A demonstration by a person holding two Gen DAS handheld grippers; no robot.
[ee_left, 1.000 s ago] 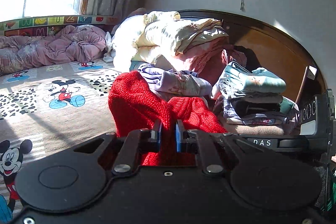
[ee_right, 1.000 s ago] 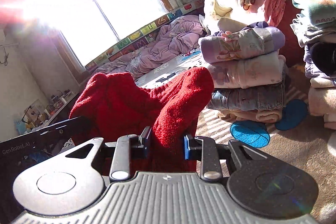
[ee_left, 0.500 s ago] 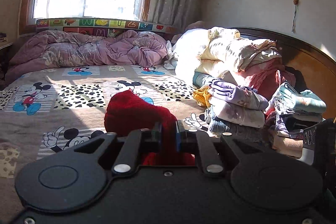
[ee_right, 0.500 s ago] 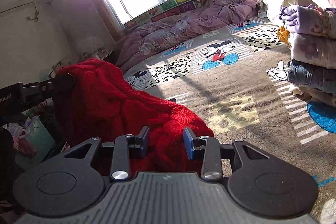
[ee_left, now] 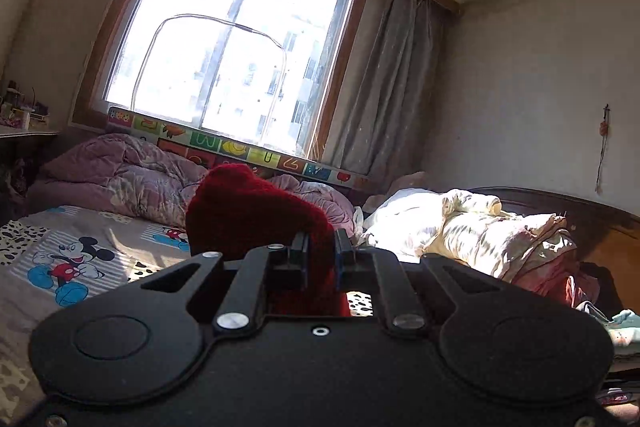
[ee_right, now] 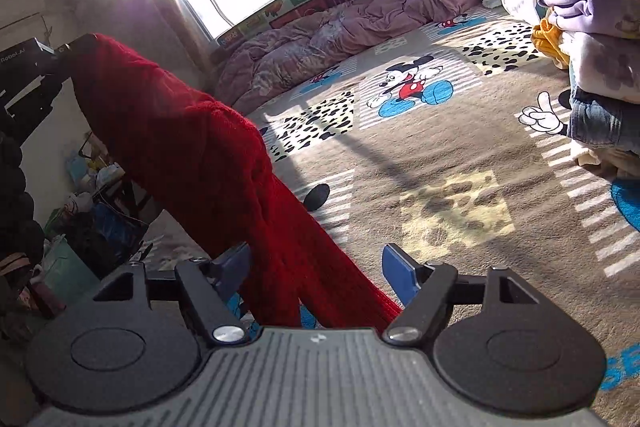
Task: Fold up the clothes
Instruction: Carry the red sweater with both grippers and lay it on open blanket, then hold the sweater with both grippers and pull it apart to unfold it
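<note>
A red knit sweater (ee_left: pixel 256 211) is clamped between the jaws of my left gripper (ee_left: pixel 321 255), which is lifted high above the bed. In the right wrist view the same sweater (ee_right: pixel 192 147) hangs down from the left gripper (ee_right: pixel 44 63) at the upper left and drapes between the fingers of my right gripper (ee_right: pixel 318 267). The right gripper's jaws stand wide apart; the cloth passes through the gap without being pinched.
The bed is covered by a Mickey Mouse blanket (ee_right: pixel 440 155). A stack of folded clothes (ee_right: pixel 596 67) stands at the right. A pink quilt (ee_right: pixel 340 39) lies under the window. Piled bedding (ee_left: pixel 480 235) sits by the wooden headboard. Clutter (ee_right: pixel 80 219) lies on the floor at the left.
My right gripper has opened and let go of the sweater. My left gripper has risen and tilted up, lifting the sweater so it hangs down.
</note>
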